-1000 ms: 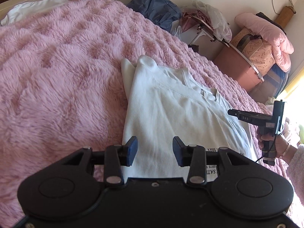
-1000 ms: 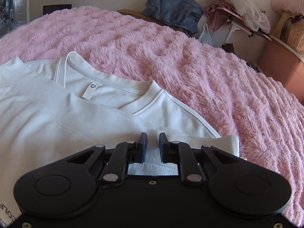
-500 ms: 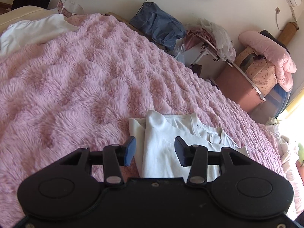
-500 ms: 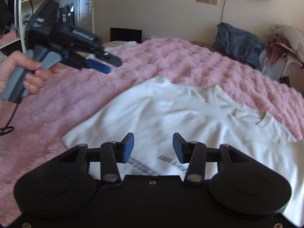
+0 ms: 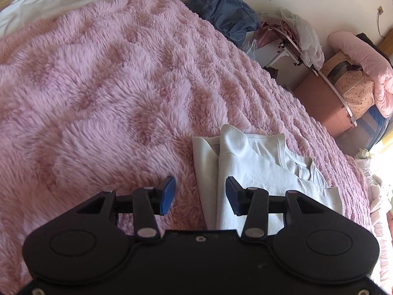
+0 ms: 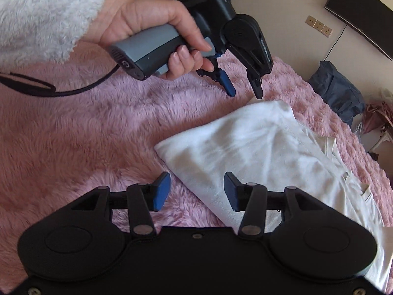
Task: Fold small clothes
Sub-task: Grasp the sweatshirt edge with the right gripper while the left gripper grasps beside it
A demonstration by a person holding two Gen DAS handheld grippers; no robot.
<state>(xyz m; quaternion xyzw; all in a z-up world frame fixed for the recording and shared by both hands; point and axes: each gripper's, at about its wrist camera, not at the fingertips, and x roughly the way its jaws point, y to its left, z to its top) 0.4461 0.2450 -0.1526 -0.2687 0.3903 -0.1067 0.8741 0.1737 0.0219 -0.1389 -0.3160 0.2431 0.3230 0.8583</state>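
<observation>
A white T-shirt [image 5: 258, 172] lies on the pink furry blanket [image 5: 110, 86], its sides folded in. My left gripper [image 5: 200, 195] is open and empty, its jaws straddling the shirt's left folded edge near the shoulder. In the right wrist view the same shirt [image 6: 258, 147] shows with its folded corner near the middle. My right gripper [image 6: 196, 194] is open and empty over the shirt's near edge. The left gripper also shows in the right wrist view [image 6: 244, 88], held in a hand, open, just above the shirt's far corner.
A blue bag [image 5: 226, 14], a folding table with clothes [image 5: 292, 36], boxes [image 5: 326, 103] and a pink quilt [image 5: 361, 66] stand beyond the bed. A white pillow [image 5: 41, 7] lies at the top left. The left gripper's cable [image 6: 73, 88] trails over the blanket.
Both grippers have swung to the shirt's left side. The right gripper, nearly shut a second ago, is open. The left gripper now hangs close over the shirt's shoulder corner.
</observation>
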